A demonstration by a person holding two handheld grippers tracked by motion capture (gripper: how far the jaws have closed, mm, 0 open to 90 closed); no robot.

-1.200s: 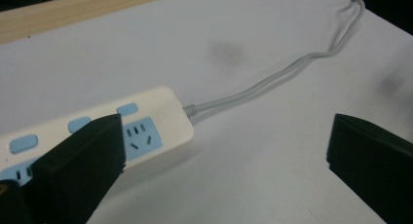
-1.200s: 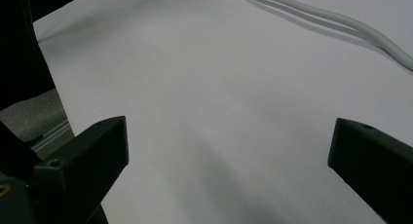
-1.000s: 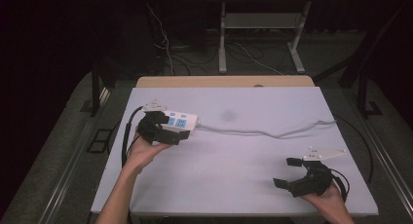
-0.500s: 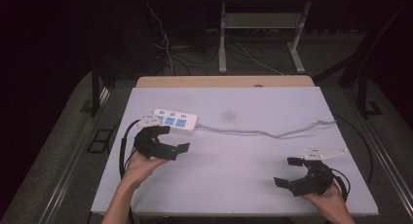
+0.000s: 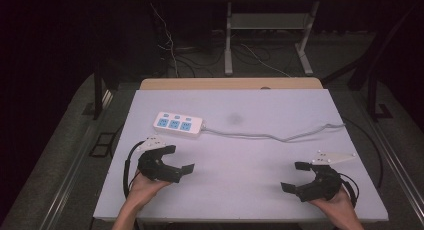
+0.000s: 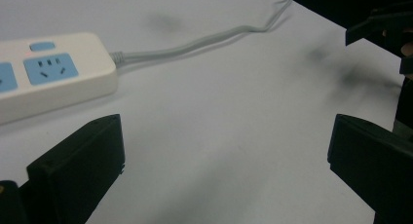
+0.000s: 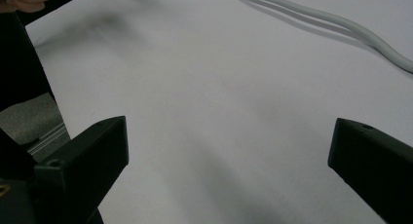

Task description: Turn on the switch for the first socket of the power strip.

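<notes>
While both rest low on the counter | left claw open, empty, power strip just ahead | right claw open, empty | cord beyond, probably slack

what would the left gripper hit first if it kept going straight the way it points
Probably nothing soon: the left gripper looks over bare table. The power strip lies off to one side, and its cord crosses farther ahead.

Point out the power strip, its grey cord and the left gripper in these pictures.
power strip (image 5: pixel 178 125), high view, on its middle blue socket.
grey cord (image 5: pixel 272 137), high view, mid-length on the table.
left gripper (image 5: pixel 181 159), high view, midway between its open black fingertips.
</notes>
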